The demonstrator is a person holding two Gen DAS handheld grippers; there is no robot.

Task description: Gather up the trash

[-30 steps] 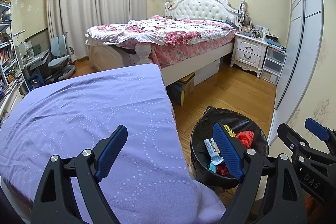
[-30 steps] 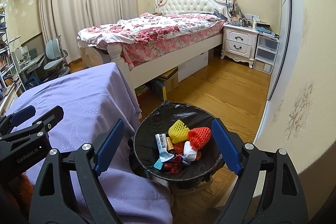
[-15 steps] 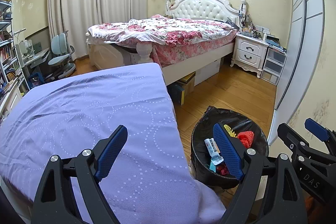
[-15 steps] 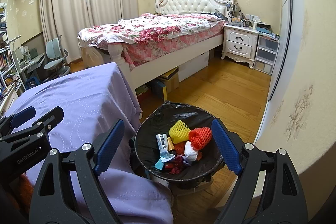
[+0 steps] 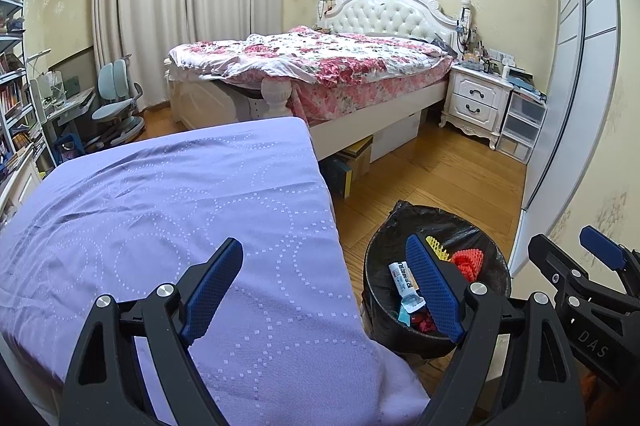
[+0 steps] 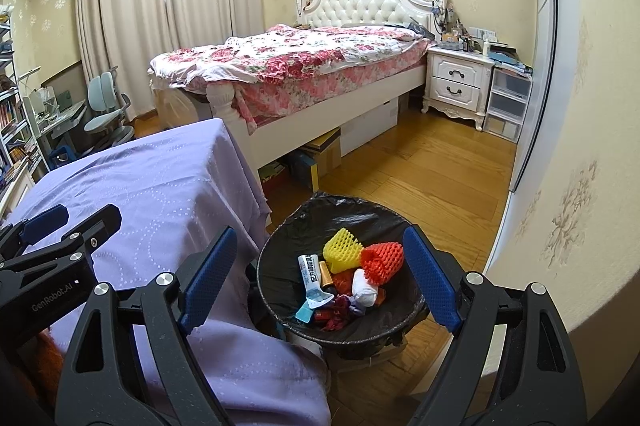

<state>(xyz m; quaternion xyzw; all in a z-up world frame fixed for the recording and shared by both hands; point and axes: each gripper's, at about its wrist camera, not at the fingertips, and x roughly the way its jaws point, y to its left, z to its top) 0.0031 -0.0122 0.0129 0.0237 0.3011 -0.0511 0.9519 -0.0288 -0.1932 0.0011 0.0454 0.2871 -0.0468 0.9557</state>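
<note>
A black-lined trash bin [image 6: 288, 258] stands on the wood floor beside a table with a purple cloth [image 6: 160, 186]. It holds a yellow foam net [image 6: 340, 244], a red foam net [image 6: 382, 258], a white tube [image 6: 310, 272], a white wad [image 6: 365, 287] and other scraps. My right gripper [image 6: 318, 280] is open and empty above the bin. My left gripper [image 5: 324, 286] is open and empty over the table's right edge; the bin [image 5: 384, 246] sits to its right. Each gripper shows at the edge of the other's view.
A bed with a floral cover [image 5: 320, 66] stands behind the table, boxes under it. A white nightstand [image 5: 476, 102] and plastic drawers [image 5: 520, 130] stand at the right wall. A desk chair [image 5: 116, 106] and shelves are at the left.
Both views have shifted only very slightly; the grippers stay open and the trash in the bin has not moved.
</note>
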